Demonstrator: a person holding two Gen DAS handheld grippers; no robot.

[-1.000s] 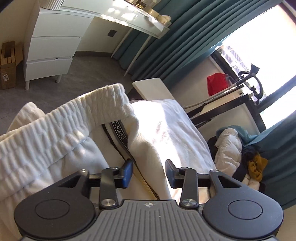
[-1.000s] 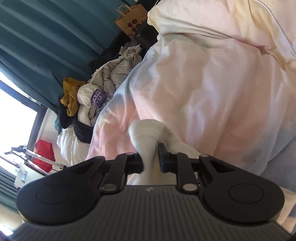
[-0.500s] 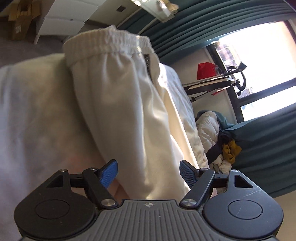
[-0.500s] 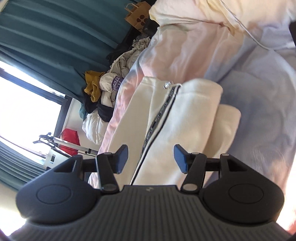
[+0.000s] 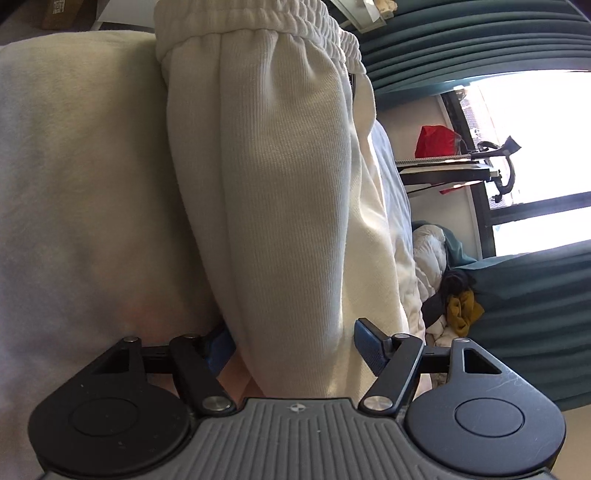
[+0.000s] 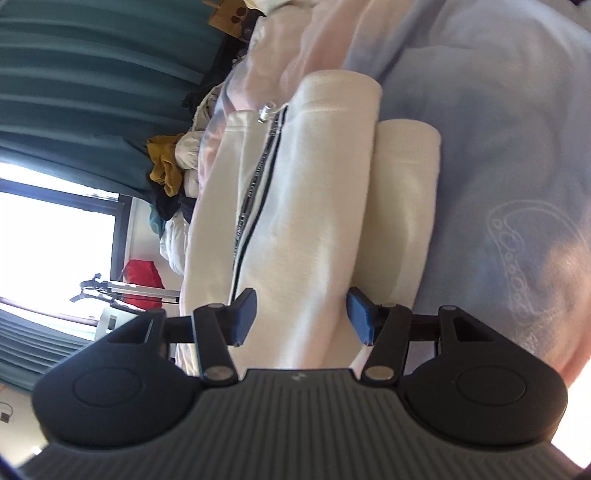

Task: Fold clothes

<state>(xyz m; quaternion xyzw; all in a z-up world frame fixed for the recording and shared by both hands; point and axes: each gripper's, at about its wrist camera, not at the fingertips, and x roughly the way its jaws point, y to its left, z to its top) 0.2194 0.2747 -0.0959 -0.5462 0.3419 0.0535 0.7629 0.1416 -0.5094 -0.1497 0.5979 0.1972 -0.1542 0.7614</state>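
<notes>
Cream sweatpants (image 5: 280,184) lie folded on the bed, their gathered elastic waistband (image 5: 258,18) at the far end in the left wrist view. My left gripper (image 5: 295,347) is open, its blue pads astride the near end of the fabric without pinching it. In the right wrist view the same sweatpants (image 6: 314,206) show a dark printed drawstring (image 6: 255,192) with a metal tip. My right gripper (image 6: 301,315) is open too, with the folded cloth lying between and beyond its fingers.
The bed cover (image 6: 498,147) is pale blue and pink with a printed pattern. A heap of other clothes (image 5: 443,280) lies by the teal curtains (image 5: 535,306) and the window. A red bag (image 5: 439,142) and a black stand are near the glass.
A second ago my right gripper was shut on the white cloth; it has let go and opened. My left gripper has opened wider, and the sweatpants now lie flat, folded over.
</notes>
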